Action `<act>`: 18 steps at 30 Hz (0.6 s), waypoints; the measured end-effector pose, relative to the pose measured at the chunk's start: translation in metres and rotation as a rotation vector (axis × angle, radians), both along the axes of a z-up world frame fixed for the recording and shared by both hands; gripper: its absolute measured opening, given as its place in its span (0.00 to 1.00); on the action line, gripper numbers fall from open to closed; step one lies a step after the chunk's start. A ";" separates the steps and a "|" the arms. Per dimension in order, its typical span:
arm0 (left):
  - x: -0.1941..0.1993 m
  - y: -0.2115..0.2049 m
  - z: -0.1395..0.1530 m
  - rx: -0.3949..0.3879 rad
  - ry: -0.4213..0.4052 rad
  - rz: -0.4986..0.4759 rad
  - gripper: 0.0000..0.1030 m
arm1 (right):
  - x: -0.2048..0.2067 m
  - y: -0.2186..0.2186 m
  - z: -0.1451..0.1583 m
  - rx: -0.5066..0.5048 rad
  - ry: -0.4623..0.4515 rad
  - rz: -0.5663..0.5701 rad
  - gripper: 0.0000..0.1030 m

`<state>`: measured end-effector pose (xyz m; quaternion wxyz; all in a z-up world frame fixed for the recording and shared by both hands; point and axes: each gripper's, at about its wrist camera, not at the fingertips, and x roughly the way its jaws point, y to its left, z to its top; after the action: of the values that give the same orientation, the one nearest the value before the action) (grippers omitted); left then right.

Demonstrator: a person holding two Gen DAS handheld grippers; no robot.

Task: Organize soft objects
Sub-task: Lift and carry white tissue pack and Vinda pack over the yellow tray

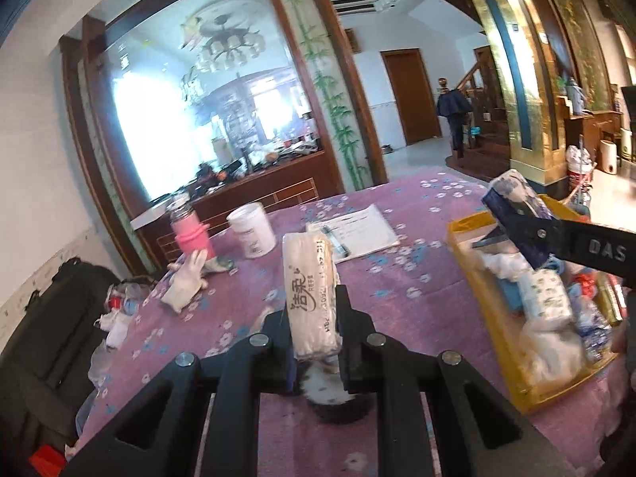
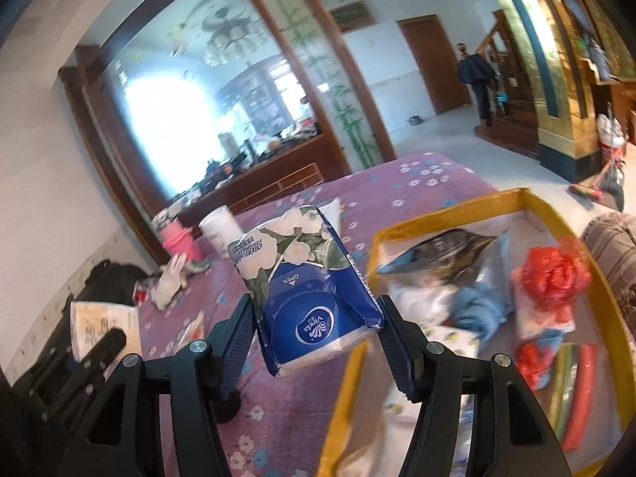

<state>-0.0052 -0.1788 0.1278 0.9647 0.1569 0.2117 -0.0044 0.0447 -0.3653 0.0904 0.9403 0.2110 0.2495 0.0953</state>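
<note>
Your left gripper [image 1: 314,342] sits low in the centre of the left wrist view, its jaws drawn almost fully together on a slim white tissue pack [image 1: 310,298] with dark printed characters. The pack stands on end between the fingers and rises toward the middle of the frame, clear of the purple floral tablecloth [image 1: 405,278].

Your right gripper [image 2: 318,342] fills the lower centre of the right wrist view. Its jaws stand about halfway apart, pressed on either side of a blue Vinda tissue pack [image 2: 306,290] with white flowers on its upper half. The pack tilts, with its flowered end toward the upper left of the frame, and it hangs just left of the yellow-rimmed tray [image 2: 357,357]. In the left wrist view you see the same gripper coming in from the right edge, carrying that pack [image 1: 516,202] above the tray's far end.

The tray [image 1: 473,278] lies on the cloth at the right of both views. It is crowded with soft things: a white wrapped bundle [image 1: 546,294], a blue cloth [image 2: 477,306], a crumpled red plastic piece [image 2: 556,274] and a dark foil bag [image 2: 449,250].

Toward the upper left of the cloth stand a pink bottle [image 1: 190,234] and a white cup [image 1: 252,228], with a white glove [image 1: 185,282] lying just in front of them. A sheet of paper [image 1: 357,230] with a pen [image 1: 336,242] on it lies beyond the slim pack.
</note>
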 end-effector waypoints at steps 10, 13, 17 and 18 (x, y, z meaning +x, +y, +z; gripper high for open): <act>-0.001 -0.082 -0.004 -0.007 0.055 -0.133 0.15 | -0.006 -0.063 0.004 0.056 0.016 -0.148 0.63; -0.002 -0.101 -0.008 -0.009 0.069 -0.164 0.15 | -0.006 -0.080 0.001 0.091 0.035 -0.174 0.63; 0.006 -0.120 -0.015 -0.078 0.162 -0.226 0.15 | -0.008 -0.097 -0.002 0.103 0.066 -0.213 0.63; 0.010 -0.127 -0.019 -0.115 0.210 -0.249 0.15 | -0.009 -0.102 -0.003 0.102 0.072 -0.230 0.63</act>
<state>0.0047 -0.3054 0.1087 0.9366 0.1252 0.2897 -0.1522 0.0354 -0.4677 0.0877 0.9234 0.2893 0.2520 -0.0083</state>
